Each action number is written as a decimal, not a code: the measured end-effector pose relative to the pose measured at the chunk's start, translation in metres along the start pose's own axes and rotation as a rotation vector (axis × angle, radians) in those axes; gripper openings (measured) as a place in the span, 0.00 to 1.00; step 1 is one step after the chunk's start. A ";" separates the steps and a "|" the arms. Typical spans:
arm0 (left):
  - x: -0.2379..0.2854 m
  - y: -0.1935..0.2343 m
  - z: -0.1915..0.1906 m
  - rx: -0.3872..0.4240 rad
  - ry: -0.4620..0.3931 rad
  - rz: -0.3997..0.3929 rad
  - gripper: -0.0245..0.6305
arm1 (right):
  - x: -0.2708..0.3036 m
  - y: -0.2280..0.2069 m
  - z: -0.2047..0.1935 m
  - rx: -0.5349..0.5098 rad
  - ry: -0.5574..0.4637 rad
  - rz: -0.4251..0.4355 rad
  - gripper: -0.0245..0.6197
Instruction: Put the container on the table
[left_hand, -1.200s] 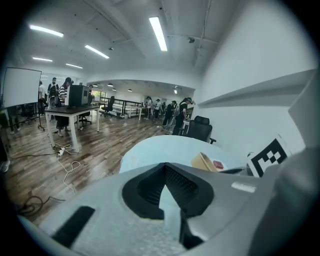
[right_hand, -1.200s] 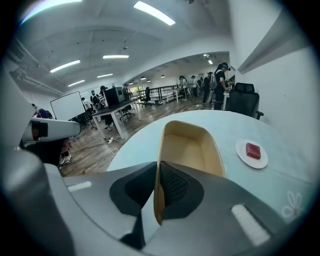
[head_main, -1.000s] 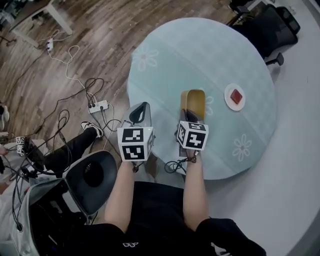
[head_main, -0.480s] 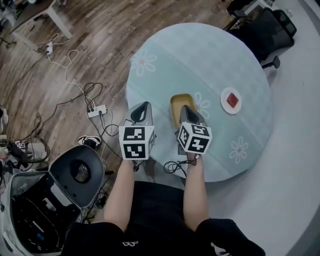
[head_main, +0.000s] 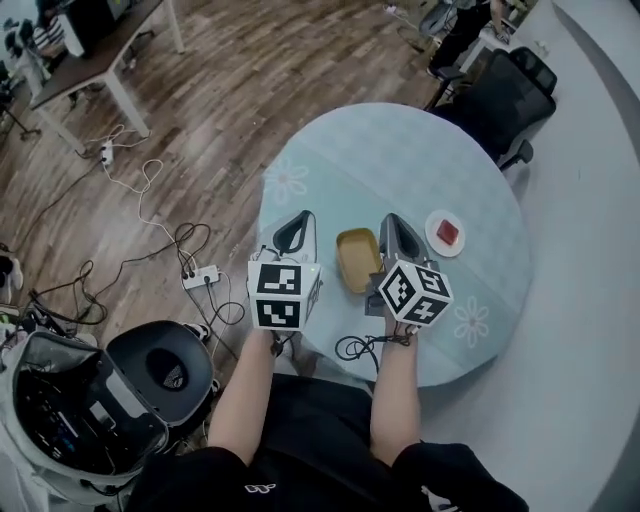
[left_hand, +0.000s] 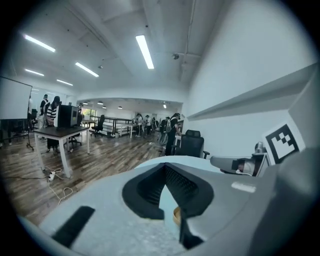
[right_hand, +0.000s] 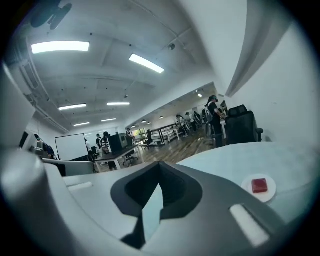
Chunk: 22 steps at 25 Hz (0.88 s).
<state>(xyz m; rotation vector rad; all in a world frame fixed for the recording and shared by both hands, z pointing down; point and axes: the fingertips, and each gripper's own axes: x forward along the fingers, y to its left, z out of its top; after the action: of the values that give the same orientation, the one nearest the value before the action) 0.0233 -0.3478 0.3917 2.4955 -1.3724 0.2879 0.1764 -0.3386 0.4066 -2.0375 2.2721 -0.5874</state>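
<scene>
The yellow oblong container (head_main: 357, 260) lies on the round light-blue table (head_main: 400, 160) near its front edge, between my two grippers. My right gripper (head_main: 393, 232) hovers just right of it, jaws together with nothing between them; its own view shows only table through the slit. My left gripper (head_main: 293, 236) hangs over the table's left edge, also shut and empty. Low in the left gripper view a sliver of the container's rim (left_hand: 176, 215) shows, and the right gripper's body (left_hand: 240, 164) is at the right.
A white plate with a red block (head_main: 446, 233) sits right of the right gripper, also seen as the plate (right_hand: 259, 187). A black office chair (head_main: 495, 95) stands behind the table. Cables and a power strip (head_main: 197, 275) lie on the wood floor, left.
One second ago the right gripper held the container above the table. Now the container rests on the table and the right gripper is off it, to its right.
</scene>
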 end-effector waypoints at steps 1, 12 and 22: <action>-0.004 -0.003 0.011 0.015 -0.031 -0.008 0.04 | -0.003 0.006 0.009 -0.008 -0.033 0.015 0.05; -0.030 -0.002 0.054 0.099 -0.160 -0.052 0.04 | -0.017 0.049 0.058 -0.098 -0.197 0.062 0.05; -0.090 0.006 0.047 0.082 -0.200 -0.061 0.04 | -0.062 0.089 0.046 -0.131 -0.215 0.057 0.05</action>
<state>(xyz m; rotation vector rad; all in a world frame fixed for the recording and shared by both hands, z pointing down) -0.0277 -0.2956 0.3213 2.6901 -1.3800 0.0857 0.1131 -0.2844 0.3238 -1.9726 2.2860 -0.2086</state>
